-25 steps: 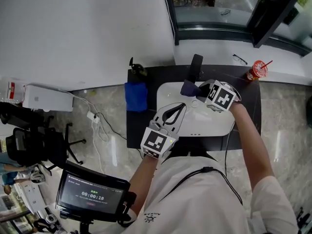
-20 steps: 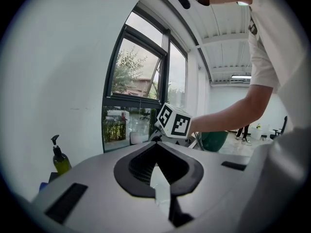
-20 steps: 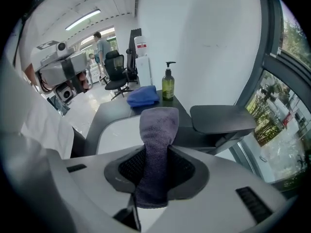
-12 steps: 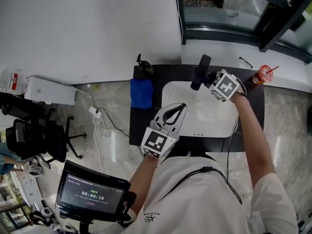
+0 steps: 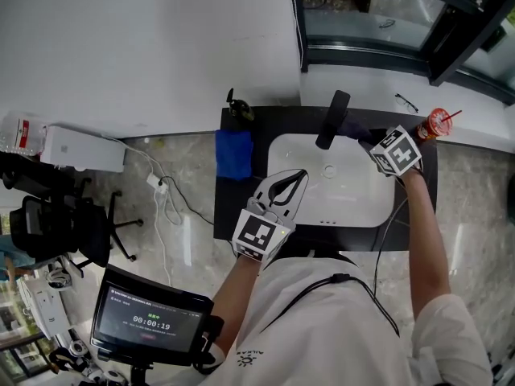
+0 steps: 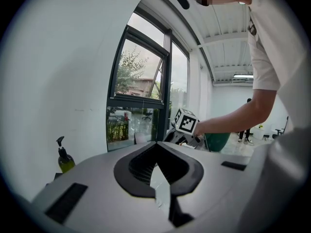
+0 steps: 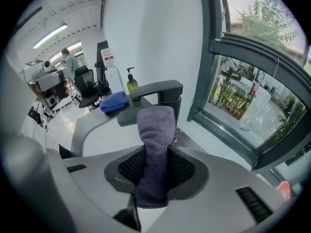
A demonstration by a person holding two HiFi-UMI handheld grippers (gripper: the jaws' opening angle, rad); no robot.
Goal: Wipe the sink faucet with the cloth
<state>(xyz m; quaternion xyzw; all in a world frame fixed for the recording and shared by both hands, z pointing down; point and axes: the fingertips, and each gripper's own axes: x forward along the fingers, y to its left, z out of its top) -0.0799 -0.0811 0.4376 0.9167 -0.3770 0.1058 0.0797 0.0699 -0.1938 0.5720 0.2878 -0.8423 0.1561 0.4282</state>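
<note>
Right claw [image 5: 367, 138] is clenching the cloth [image 7: 155, 144], the faucet [image 5: 332, 119] lying just left of it at upper centre, spout slanting down-frame; the closed, empty left claw [image 5: 283, 191] is hovering farther off.

grey-purple cloth [image 7: 155, 123], folded (knit-textured), clamped in r gripper [image 7: 156, 154], just beside dark squared faucet [image 7: 156, 92].

My left gripper [image 5: 299, 175] hangs closed and empty, elbow bent; my right gripper [image 5: 368, 137], arm outstretched, pinches the cloth [image 7: 155, 144].
</note>
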